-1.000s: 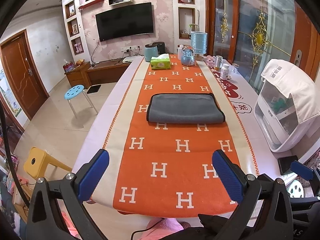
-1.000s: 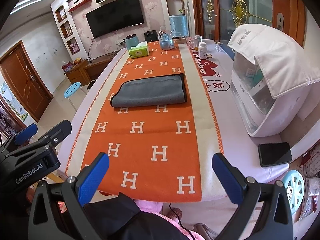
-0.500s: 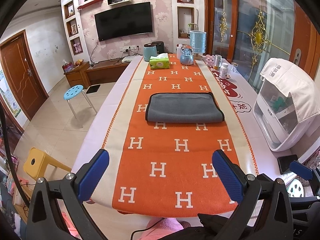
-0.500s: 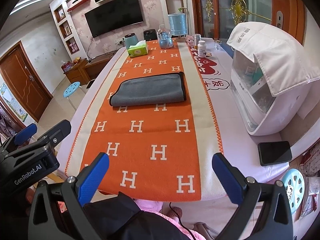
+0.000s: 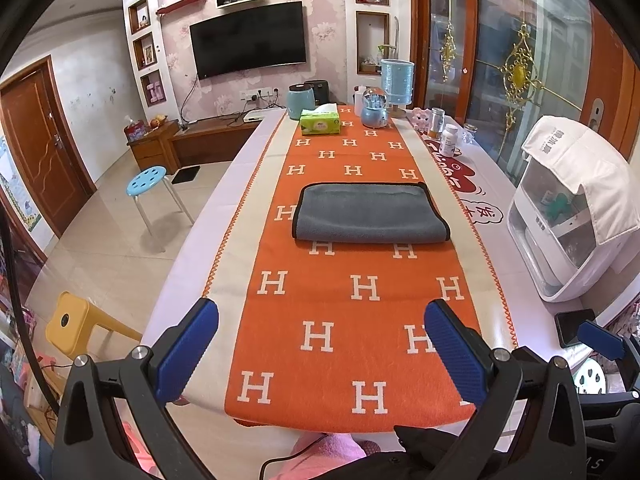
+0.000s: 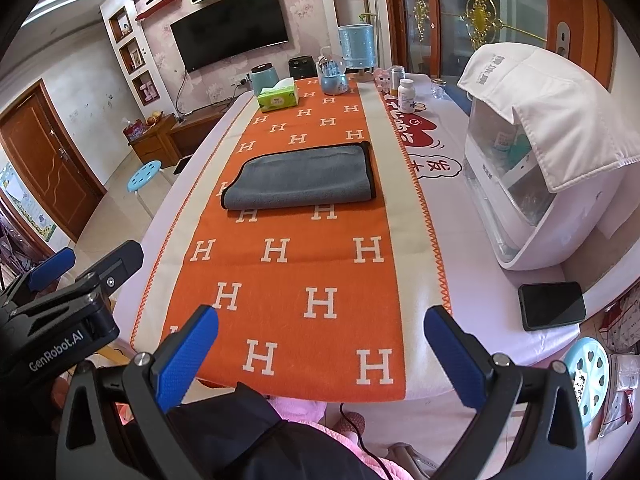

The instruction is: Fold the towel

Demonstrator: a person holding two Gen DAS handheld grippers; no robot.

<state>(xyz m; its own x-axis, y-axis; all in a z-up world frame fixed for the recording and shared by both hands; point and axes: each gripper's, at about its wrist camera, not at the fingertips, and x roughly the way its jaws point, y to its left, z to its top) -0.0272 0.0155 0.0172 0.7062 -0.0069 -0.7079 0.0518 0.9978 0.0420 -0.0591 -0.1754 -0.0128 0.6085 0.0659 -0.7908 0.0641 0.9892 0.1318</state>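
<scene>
Grey towel (image 5: 370, 214) is seen folded flat on the orange runner (image 5: 352, 304) in the middle of the counter (image 5: 500, 248). Left claw (image 5: 322, 344) and right claw (image 6: 322, 344) are held wide and empty, well short of it.

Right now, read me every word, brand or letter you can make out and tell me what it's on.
"GenRobot.AI": on the side of the left claw.
"H": repeated in white all over the orange table runner.
Red Chinese characters on the white tablecloth: upside down, not legible.
Grey characters on the white cloth cover over the appliance: too blurred.
Labels on the green tissue box and pill bottle: too small.
</scene>
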